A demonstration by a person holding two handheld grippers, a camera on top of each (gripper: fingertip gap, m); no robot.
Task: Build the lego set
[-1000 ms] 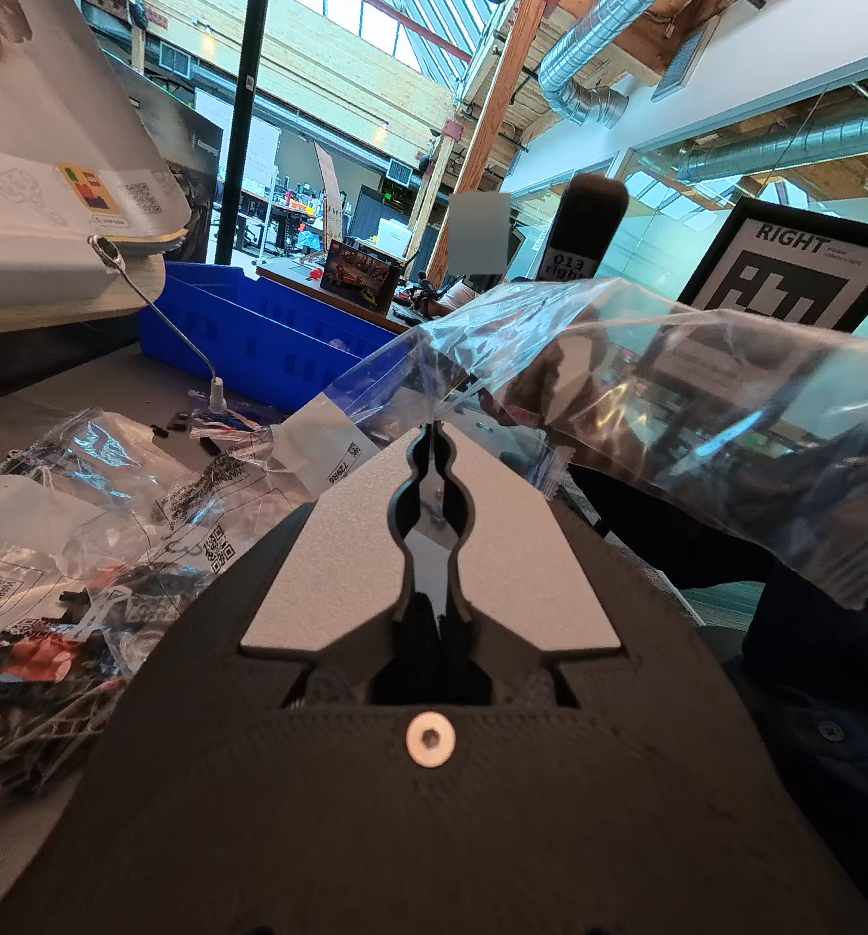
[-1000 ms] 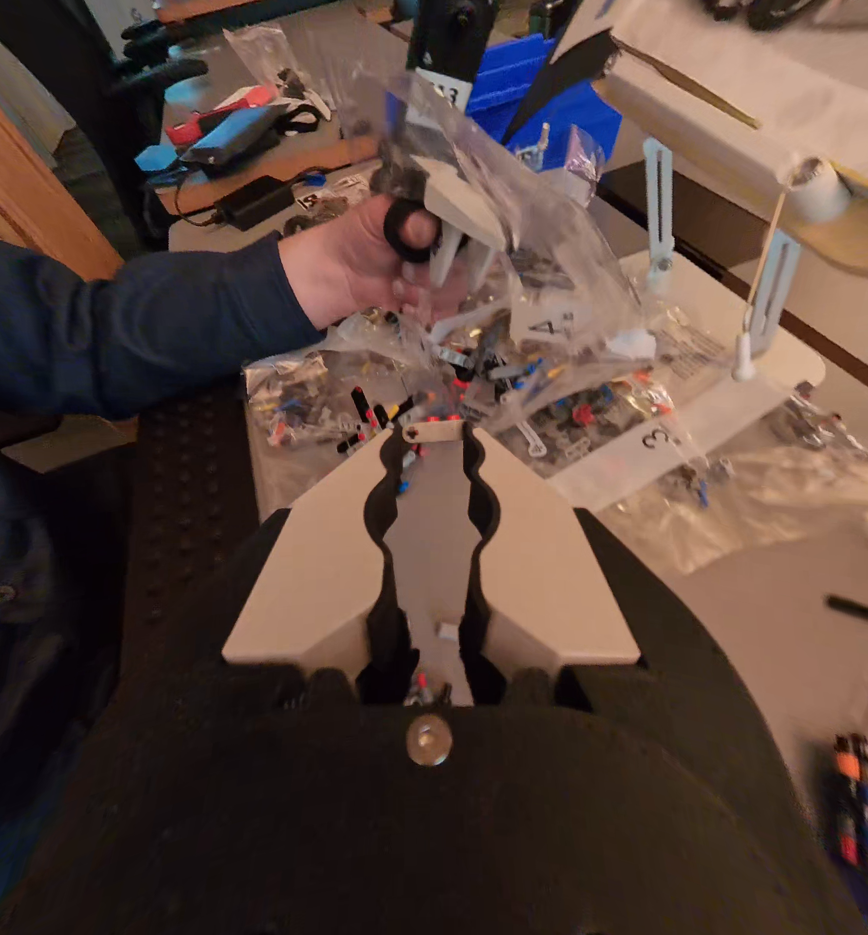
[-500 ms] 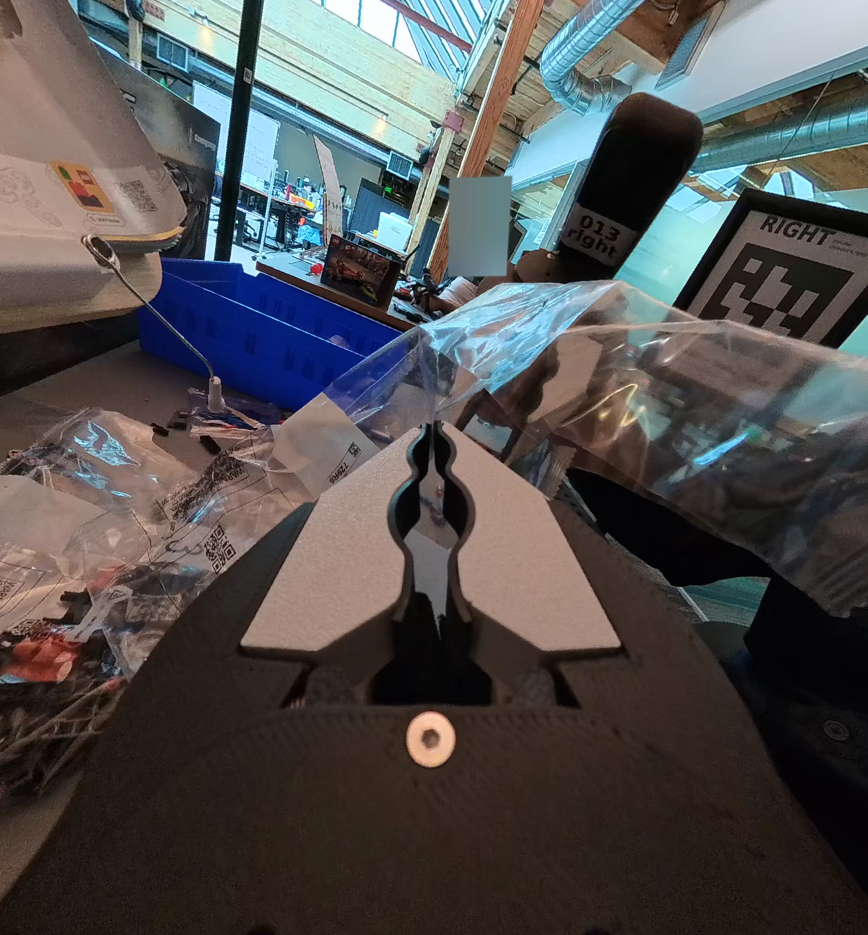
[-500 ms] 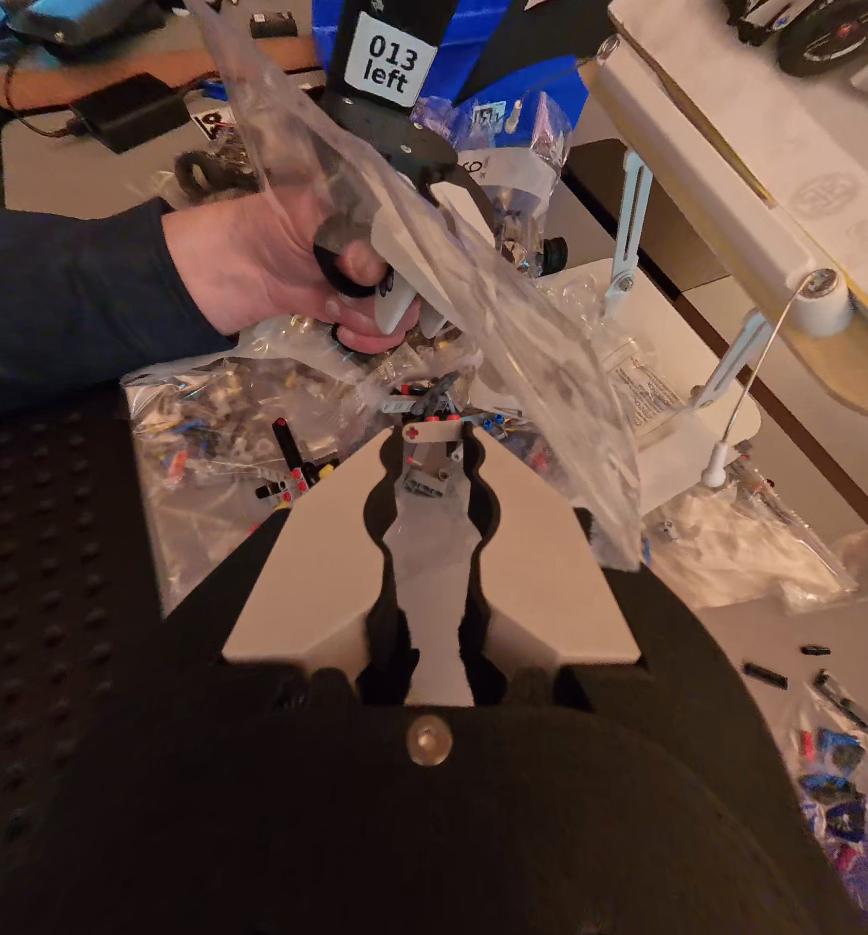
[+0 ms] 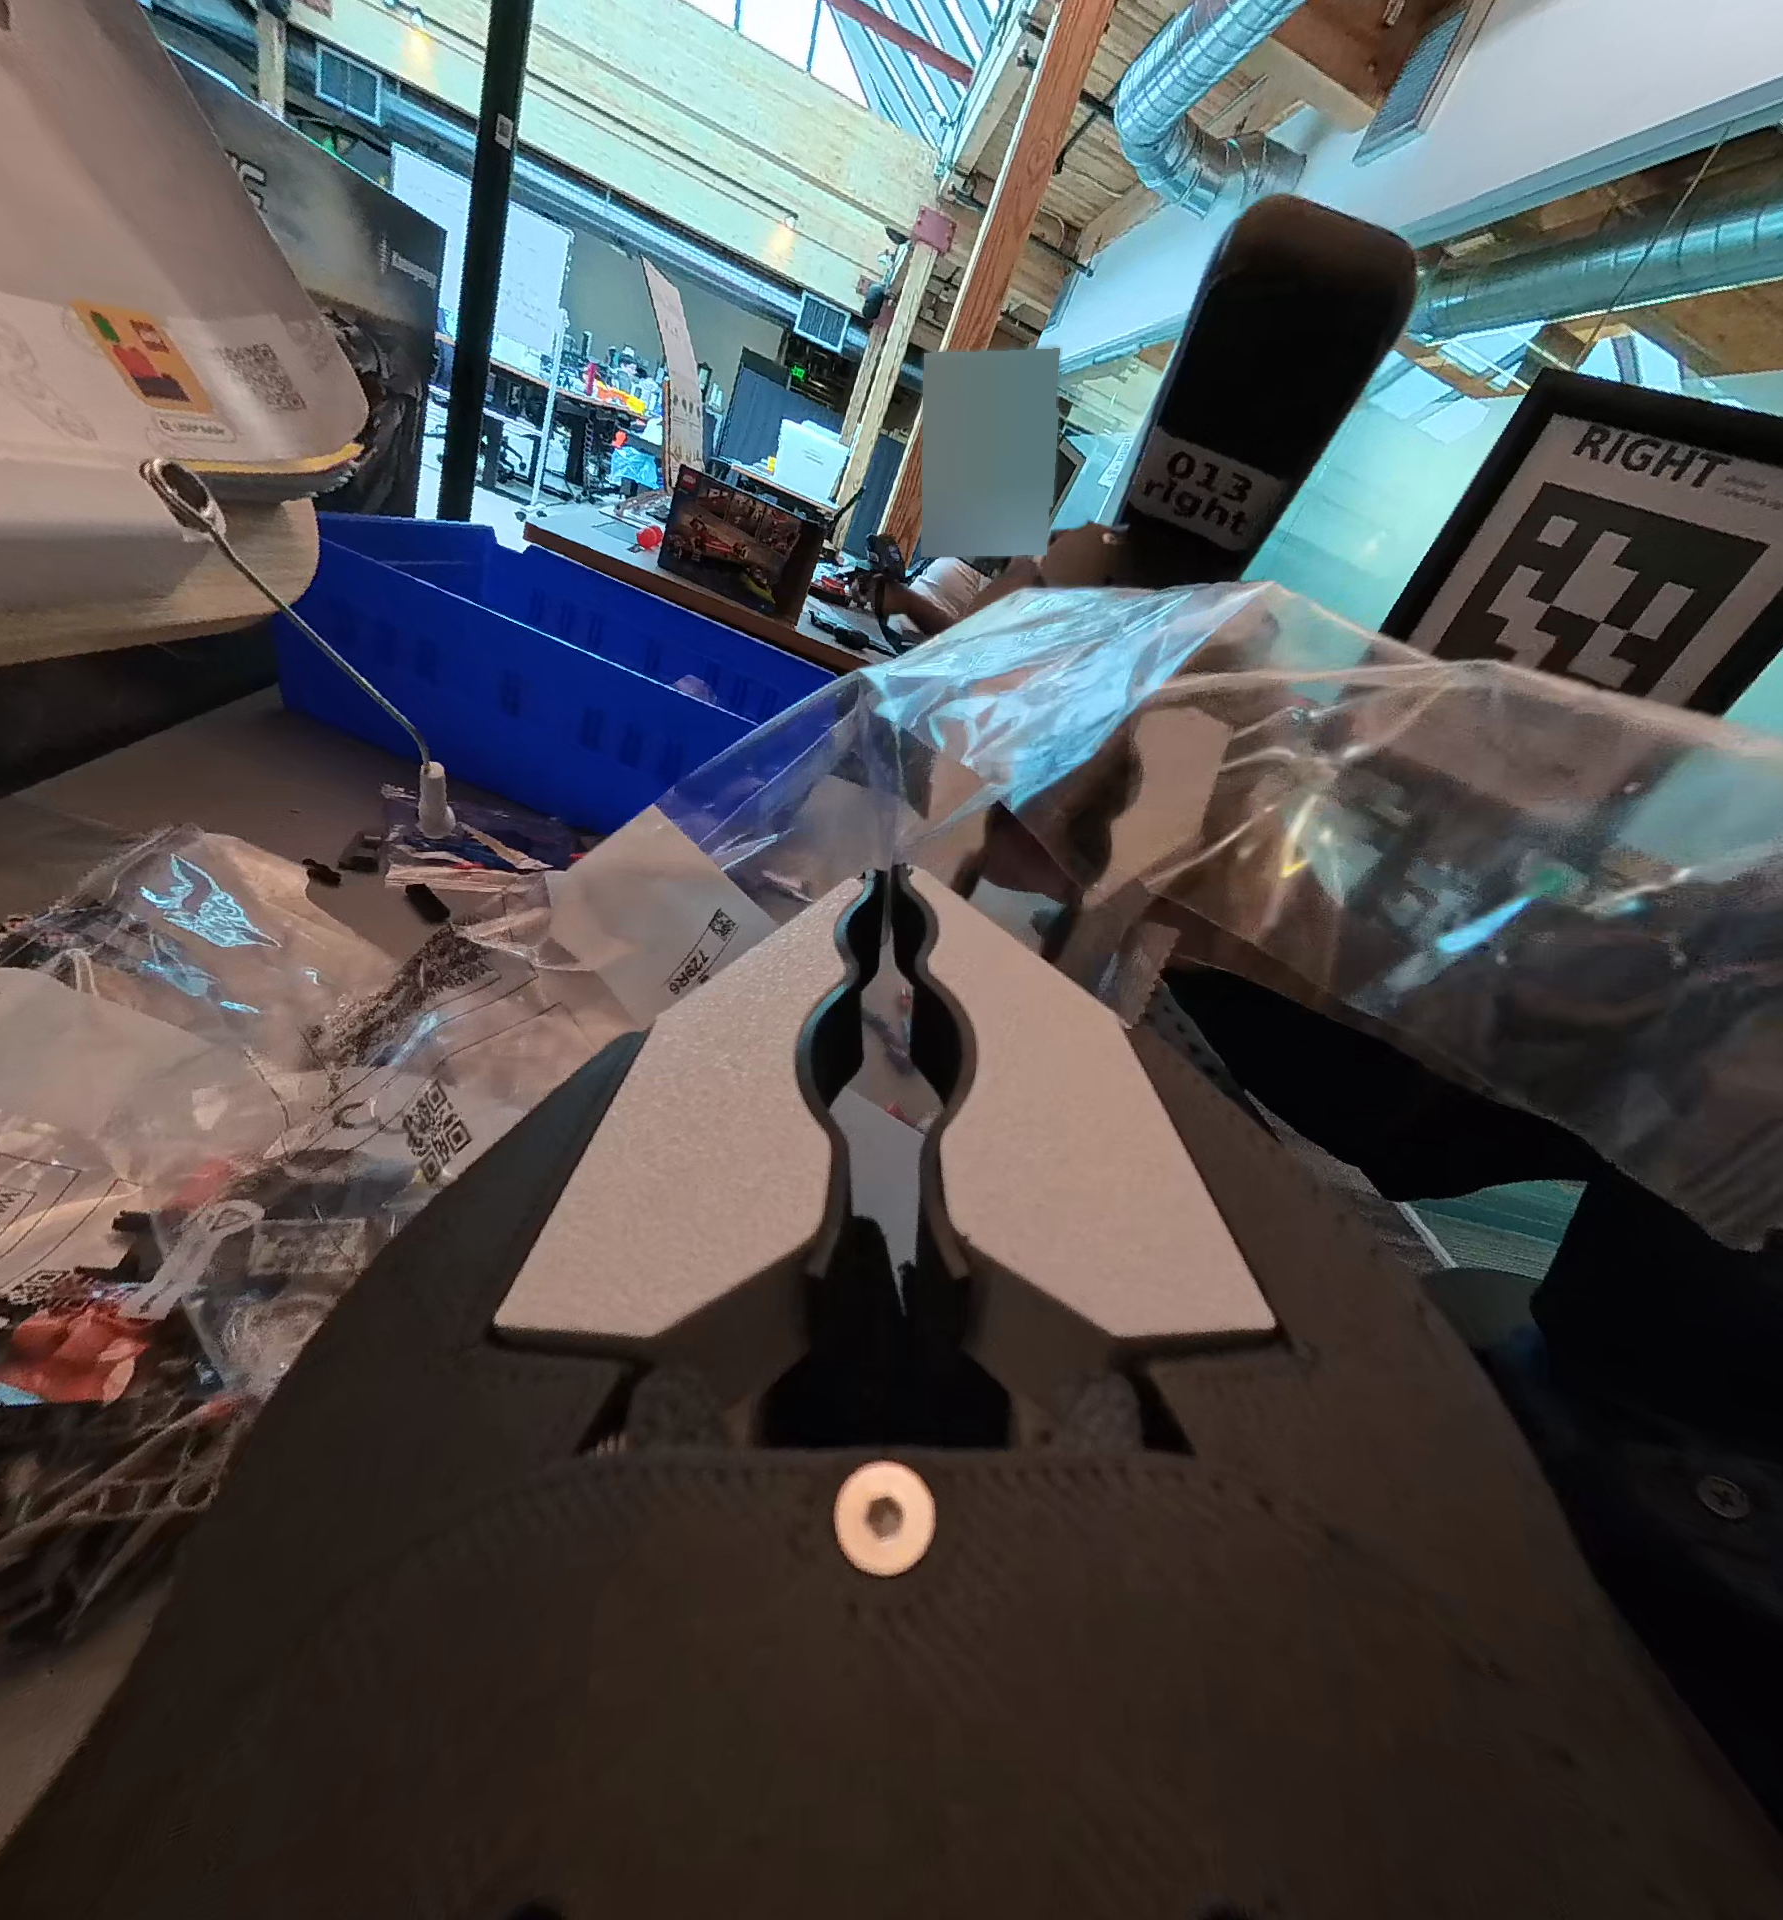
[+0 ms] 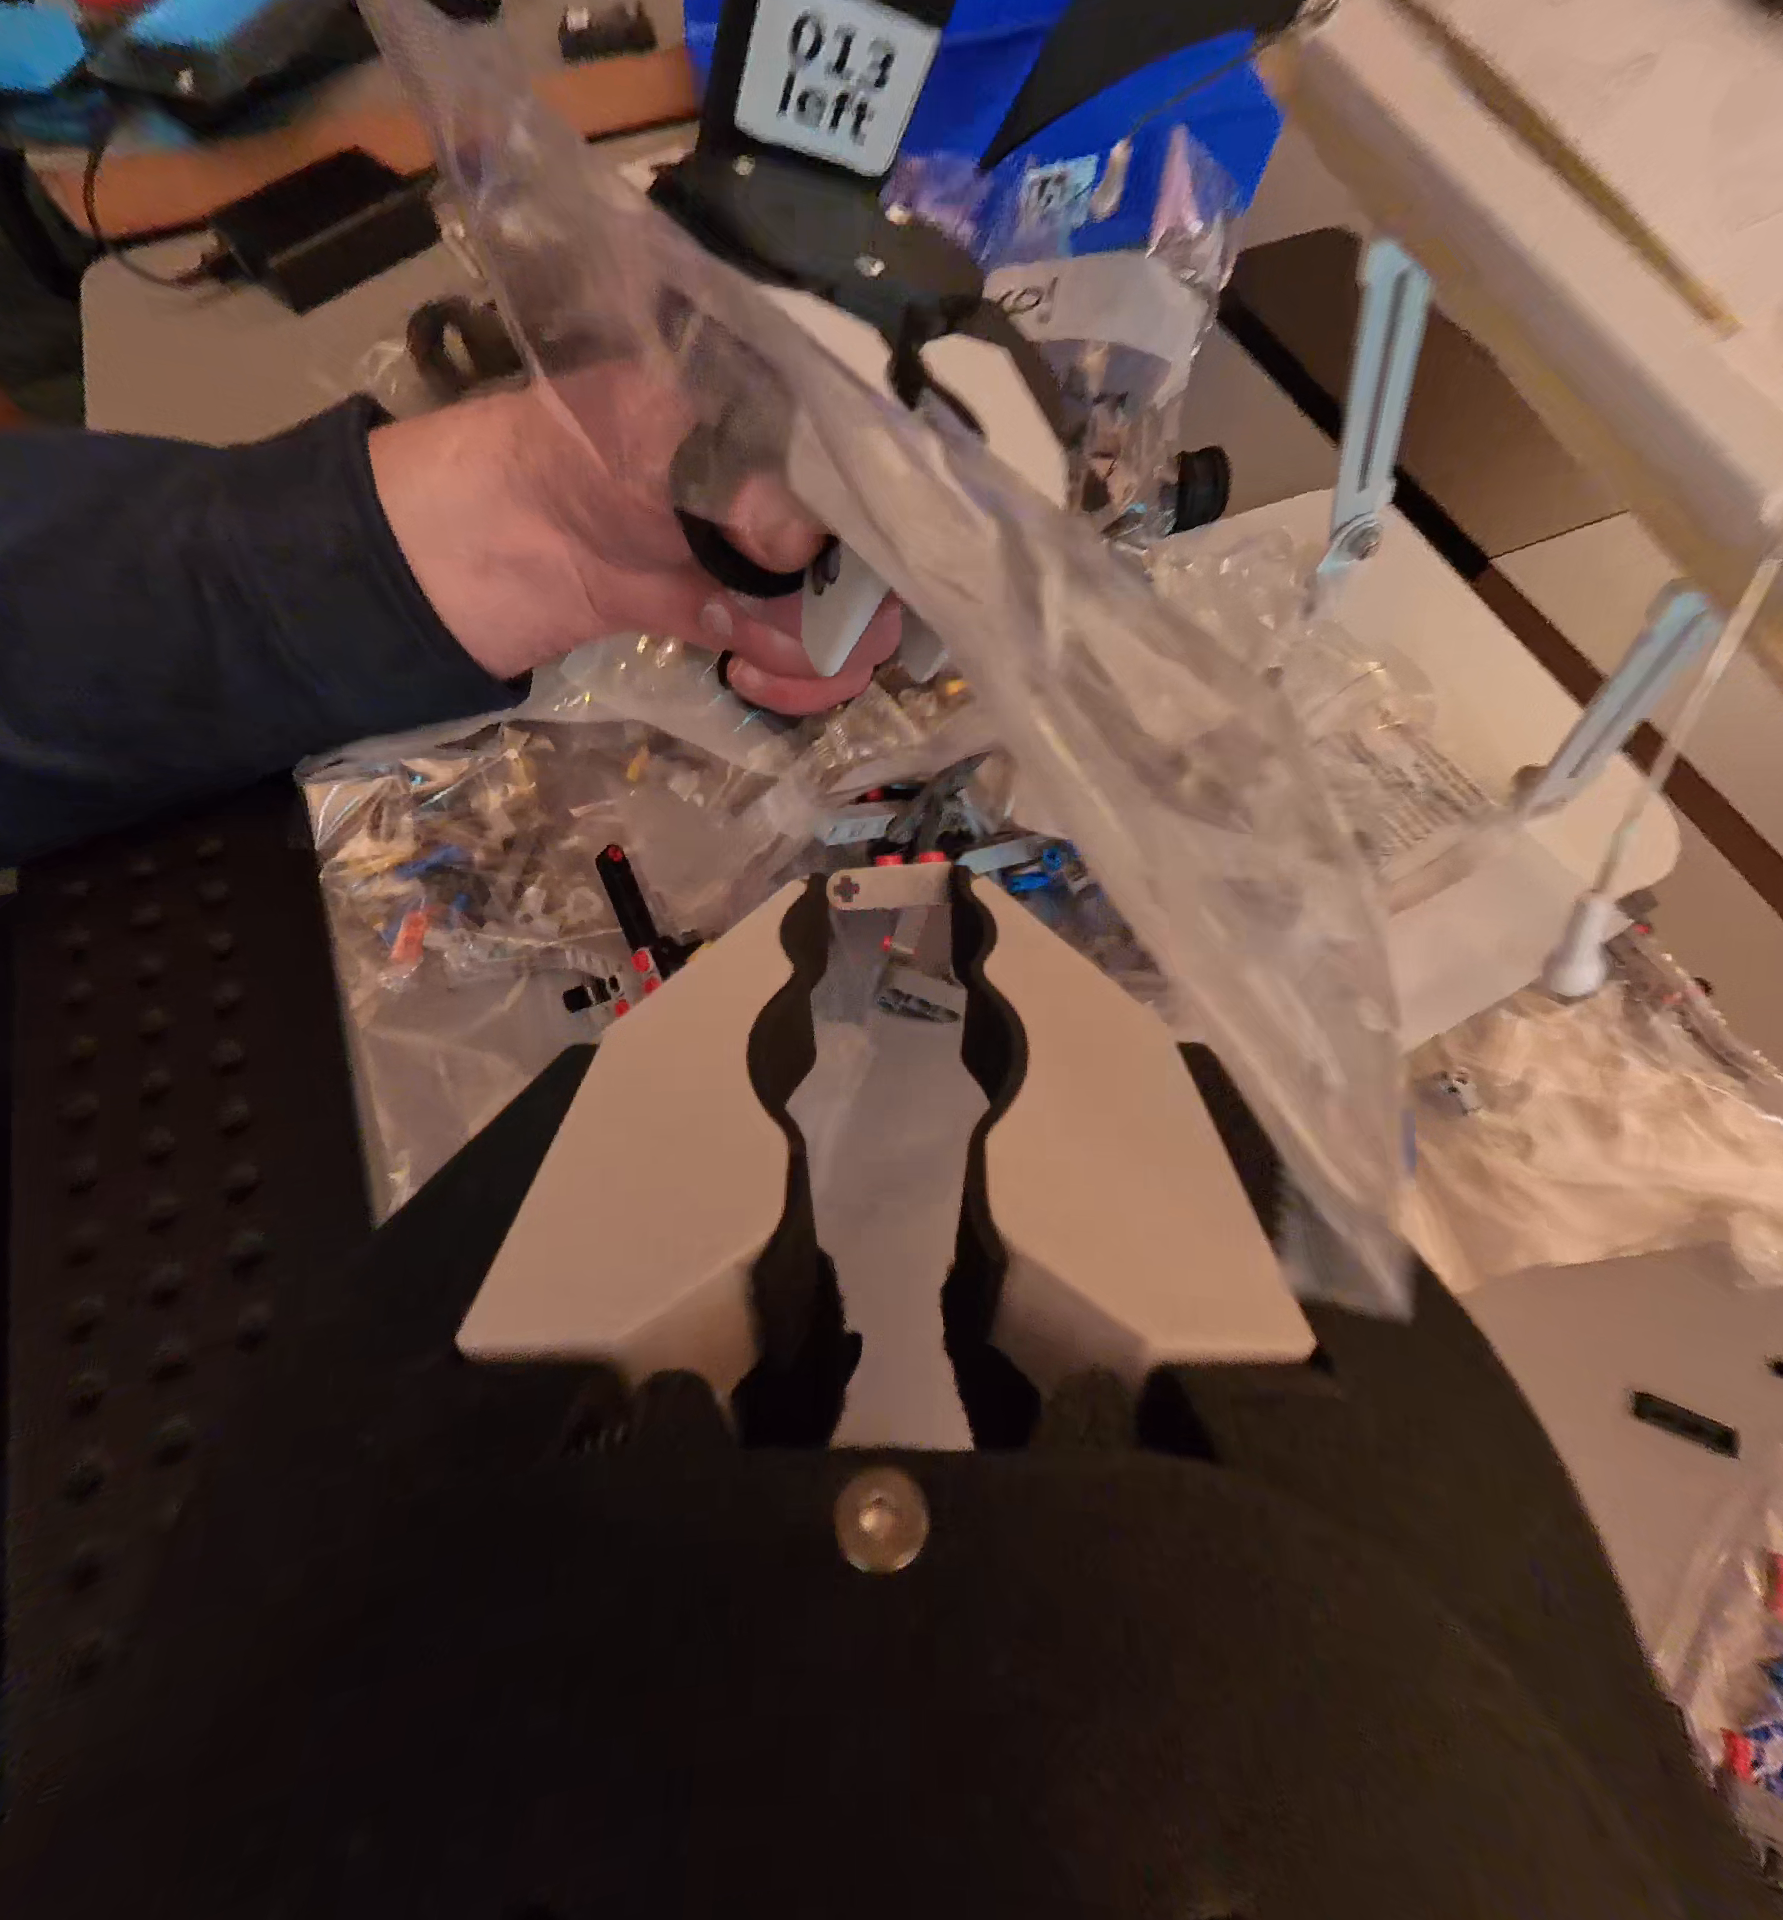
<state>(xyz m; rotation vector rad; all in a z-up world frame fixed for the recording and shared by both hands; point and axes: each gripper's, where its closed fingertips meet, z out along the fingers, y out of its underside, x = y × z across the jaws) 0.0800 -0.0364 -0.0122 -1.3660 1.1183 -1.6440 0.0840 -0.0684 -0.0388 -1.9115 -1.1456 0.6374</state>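
Daylight from high windows fills a big workshop with timber beams, silver ducts [image 5: 1209,135] and glass partitions behind the grey table [image 5: 201,769]. Left tongs [image 5: 885,878] are pinched tight on the edge of a clear plastic bag [image 5: 1386,831], which hangs empty and stretches off to the right, held up above the table. Right tongs [image 6: 892,883] are narrowly parted, with a pale grey lego beam [image 6: 887,890] lying across their tips; whether they grip it I cannot tell. Under them, more lego bags [image 6: 513,873] with black, red and blue parts lie heaped on the table, and a few loose black pieces [image 6: 1682,1423] sit apart to the right. A person's hand [image 6: 575,540] in a dark sleeve holds the left tool. A blue bin [image 5: 513,665] stands at the back, beside a white book stand [image 6: 1469,894] carrying an open booklet [image 5: 87,260]
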